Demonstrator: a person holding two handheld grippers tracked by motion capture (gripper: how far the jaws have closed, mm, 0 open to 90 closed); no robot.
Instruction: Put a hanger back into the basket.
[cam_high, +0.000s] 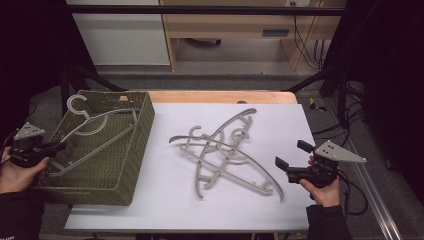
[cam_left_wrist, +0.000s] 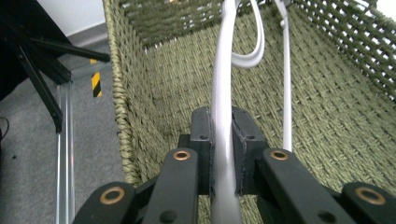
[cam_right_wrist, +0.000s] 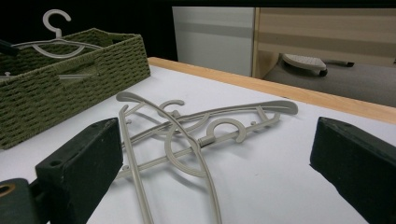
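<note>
While left gripper clamps hanger over basket, lower before release. Right gripper gapes empty; tangled hangers ahead, take topmost singly.

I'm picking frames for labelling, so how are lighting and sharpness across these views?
High view: white tabletop evenly lit, surroundings nearly black, slightly soft. Left gripper view: left gripper and the held hanger are sharp, and the basket weave is crisp. Right gripper view: right gripper pads loom large and soft, while the hangers on the table are clear.
</note>
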